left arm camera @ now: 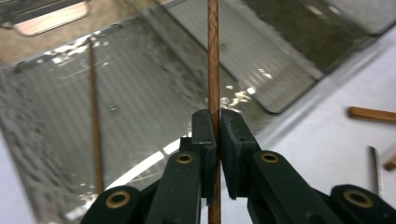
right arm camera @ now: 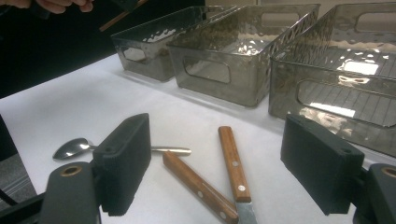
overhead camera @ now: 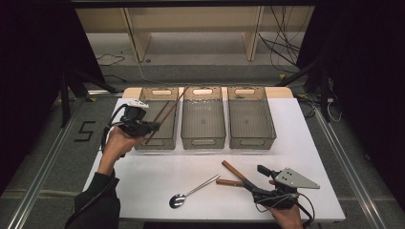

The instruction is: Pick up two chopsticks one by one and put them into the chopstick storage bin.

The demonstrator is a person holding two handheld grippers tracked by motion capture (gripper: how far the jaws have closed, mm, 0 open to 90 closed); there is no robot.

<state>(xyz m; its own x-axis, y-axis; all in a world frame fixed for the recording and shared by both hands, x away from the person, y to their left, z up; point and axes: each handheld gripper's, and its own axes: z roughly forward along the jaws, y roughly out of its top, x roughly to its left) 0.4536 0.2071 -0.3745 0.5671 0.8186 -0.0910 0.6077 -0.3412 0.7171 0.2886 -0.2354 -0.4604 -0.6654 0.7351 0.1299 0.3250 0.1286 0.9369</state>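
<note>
While my left hand-held gripper (left arm camera: 214,122) is clamped on a thin brown wooden chopstick (left arm camera: 213,56), I'm holding it over the leftmost clear plastic bin (overhead camera: 155,141) at the tabletop's (overhead camera: 143,181) far edge, where another chopstick (left arm camera: 95,121) already lies. So it's the drop-off step, I'd say: lower it, then let go. My right hand-held gripper (right arm camera: 219,172) sits wide open, nothing in it, over two wooden-handled knives (right arm camera: 232,163) near the front edge, next to a metal spoon (overhead camera: 191,192).
</note>
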